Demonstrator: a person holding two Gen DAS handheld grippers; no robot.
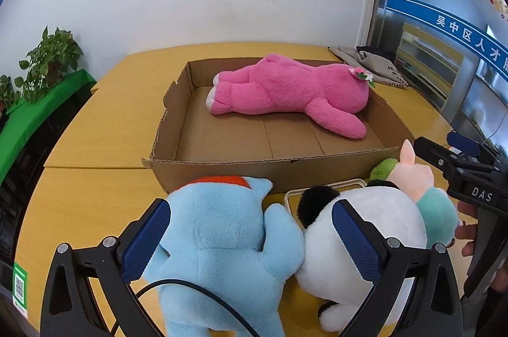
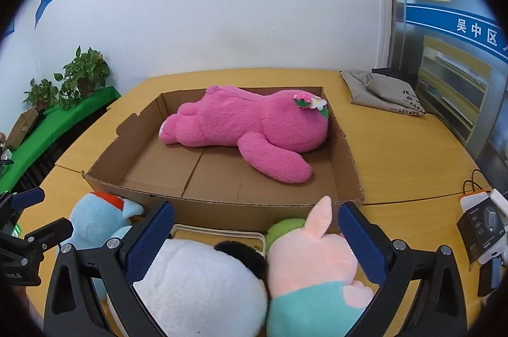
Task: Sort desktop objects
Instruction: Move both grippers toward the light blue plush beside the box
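Four plush toys were in view on your yellow table (image 2: pixel 397 159): a pink bear (image 2: pixel 247 130) lay face down inside the shallow cardboard box (image 2: pixel 104 152) at twelve o'clock, while a blue plush (image 1: pixel 222 254), a white-and-black panda (image 2: pixel 197 283) and a pink pig in a teal top (image 2: pixel 317 264) sat pressed together at six o'clock, just outside the box's near wall. Your left gripper (image 1: pixel 250 238) stood wide open, its blue pads straddling the blue plush without squeezing it. Your right gripper (image 2: pixel 255 237) was fully open too, its pads flanking the panda and pig, neither one held. A grey cloth bag (image 2: pixel 381 92) lay at two o'clock on the table, and potted plants (image 2: pixel 79 76) stood at ten o'clock.
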